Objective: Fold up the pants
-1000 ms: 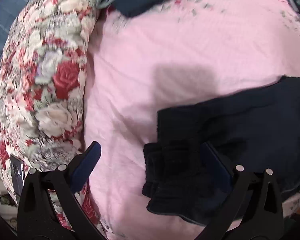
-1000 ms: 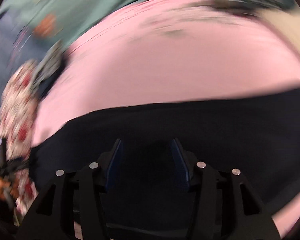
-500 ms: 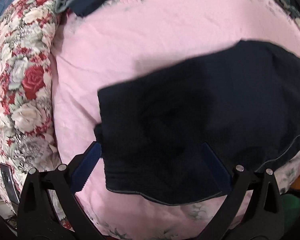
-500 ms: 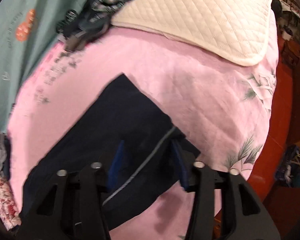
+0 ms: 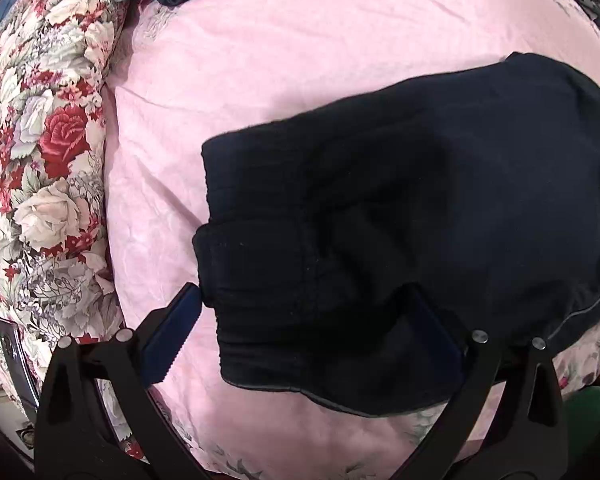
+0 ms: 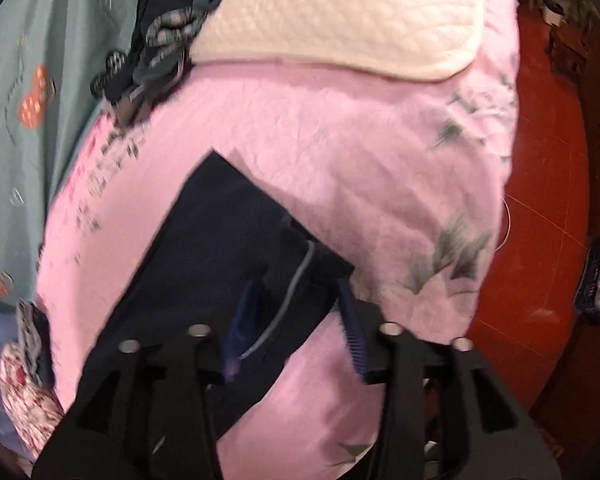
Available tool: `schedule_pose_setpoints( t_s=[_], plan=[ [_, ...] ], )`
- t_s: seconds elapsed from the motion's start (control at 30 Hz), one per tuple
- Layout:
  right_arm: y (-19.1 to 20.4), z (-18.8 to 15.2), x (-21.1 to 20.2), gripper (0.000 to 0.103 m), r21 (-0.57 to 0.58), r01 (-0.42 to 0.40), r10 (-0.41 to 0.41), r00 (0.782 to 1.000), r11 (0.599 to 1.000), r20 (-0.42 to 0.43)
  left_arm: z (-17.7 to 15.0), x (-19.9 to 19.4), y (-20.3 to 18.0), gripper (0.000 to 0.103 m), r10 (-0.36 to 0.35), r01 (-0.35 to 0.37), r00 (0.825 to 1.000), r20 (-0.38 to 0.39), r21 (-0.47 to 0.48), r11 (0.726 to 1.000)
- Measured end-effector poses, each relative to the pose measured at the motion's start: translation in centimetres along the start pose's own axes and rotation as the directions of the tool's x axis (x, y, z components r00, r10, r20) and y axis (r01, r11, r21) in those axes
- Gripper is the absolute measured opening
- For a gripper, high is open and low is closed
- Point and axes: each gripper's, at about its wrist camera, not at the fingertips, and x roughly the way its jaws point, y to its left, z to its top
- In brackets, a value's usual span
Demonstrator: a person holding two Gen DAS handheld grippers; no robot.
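The pants are now being laid doubled over on the pink bedspread, so 1 fold is judged done. The right gripper is being opened over a hem, nothing pinched; the left gripper is being held spread wide over the waistband.

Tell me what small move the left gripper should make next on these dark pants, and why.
Probably lower and close the left gripper on the ribbed waistband end of the pants. Its jaws stand wide, straddling that bunched edge on the pink sheet, while the right gripper is opening over the piped end.

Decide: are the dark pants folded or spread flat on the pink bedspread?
Folded: the dark pants lie doubled, one layer's edge stepped over another, on the pink bedspread.
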Motion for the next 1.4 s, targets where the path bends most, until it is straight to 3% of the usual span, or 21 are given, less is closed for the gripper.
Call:
schedule_pose_setpoints(
  t_s=[0.13,0.37,0.6,0.67,0.73,0.8,0.87,0.9,0.97,1.0,1.03,1.1,1.13,1.17,1.2,1.23,1.27,1.3,1.33,1.4],
  plan=[
    [-0.8,-0.2,-0.3,0.049,0.024,-0.051,0.052,0.998,0.998,-0.043,0.3,-1.6,-0.5,0.101,-0.024,0.023,0.999,0.033,0.016,1.000],
    [0.2,-0.1,2.9,0.043,0.065,-0.021,0.025,0.998,0.998,-0.061,0.4,-1.3,-0.4,0.101,-0.034,0.034,0.999,0.040,0.009,0.999],
    [0.6,0.0,2.6,0.018,0.094,-0.015,0.016,1.000,0.995,-0.013,-0.5,0.1,-0.4,0.101,-0.024,0.024,1.000,0.014,0.004,1.000],
    [2.4,0.0,1.1,0.013,0.057,-0.056,0.055,0.998,0.997,0.016,-0.8,0.5,-0.3,0.101,-0.029,0.029,1.000,0.006,-0.009,1.000],
    [5.5,-0.1,-1.0,0.012,-0.031,-0.158,0.158,0.987,0.987,0.018,-0.9,0.4,-0.3,0.101,-0.034,0.034,0.999,0.010,-0.009,0.999],
    [9.5,-1.0,-2.6,0.012,-0.169,-0.236,0.237,0.971,0.957,-0.016,-0.9,0.4,-0.2,0.101,-0.042,0.042,0.999,0.009,-0.008,0.999],
    [13.3,-2.7,-3.1,0.012,-0.276,-0.323,0.311,0.947,0.905,-0.088,-0.9,0.2,0.0,0.101,-0.059,0.059,0.998,0.013,-0.020,0.998],
    [15.7,-4.3,-3.1,0.012,-0.337,-0.380,0.350,0.925,0.861,-0.150,-1.0,0.1,0.2,0.101,-0.069,0.069,0.998,0.015,-0.024,0.997],
    [19.4,-7.7,-2.1,0.012,-0.426,-0.464,0.375,0.884,0.776,-0.280,-1.0,-0.1,0.3,0.101,-0.080,0.080,0.997,0.019,-0.026,0.996],
    [19.4,-7.7,-2.1,0.012,-0.426,-0.464,0.375,0.884,0.776,-0.280,-1.0,-0.2,0.3,0.101,-0.081,0.082,0.996,0.020,-0.023,0.996],
    [21.2,-10.1,-0.9,0.012,-0.459,-0.496,0.361,0.863,0.737,-0.353,-1.0,-0.3,0.4,0.101,-0.082,0.083,0.996,0.022,-0.021,0.996],
    [23.5,-14.5,2.0,0.018,-0.503,-0.535,0.297,0.827,0.679,-0.478,-1.2,-0.3,0.6,0.101,-0.084,0.084,0.996,0.024,-0.020,0.996],
    [24.5,-17.4,4.1,0.022,-0.523,-0.547,0.227,0.801,0.653,-0.555,-1.3,-0.4,0.8,0.101,-0.087,0.088,0.996,0.026,-0.021,0.996],
    [24.9,-19.3,5.5,0.024,-0.544,-0.534,0.158,0.792,0.648,-0.590,-1.4,-0.4,1.1,0.101,-0.093,0.094,0.995,0.030,-0.026,0.995],
    [25.4,-21.0,6.4,0.024,-0.591,-0.505,0.088,0.802,0.629,-0.591,-1.5,-0.5,1.3,0.101,-0.095,0.096,0.995,0.034,-0.032,0.995],
    [25.6,-21.3,5.8,0.034,-0.620,-0.496,0.098,0.822,0.608,-0.561,-1.6,-0.5,1.7,0.101,-0.099,0.100,0.994,0.038,-0.041,0.994],
    [25.9,-21.0,5.2,0.044,-0.618,-0.511,0.116,0.818,0.598,-0.564,-1.7,-0.6,2.0,0.101,-0.105,0.107,0.994,0.039,-0.047,0.993],
    [25.8,-20.4,4.6,0.060,-0.575,-0.552,0.152,0.788,0.603,-0.597,-1.8,-0.6,2.4,0.101,-0.113,0.115,0.993,0.041,-0.054,0.992],
    [25.7,-19.8,4.2,0.065,-0.554,-0.567,0.175,0.777,0.610,-0.604,-1.9,-0.5,2.7,0.101,-0.117,0.119,0.992,0.044,-0.056,0.991],
    [25.5,-18.3,2.8,0.070,-0.569,-0.549,0.188,0.800,0.613,-0.570,-2.2,-0.7,3.4,0.101,-0.122,0.126,0.991,0.054,-0.062,0.990]
  ],
)
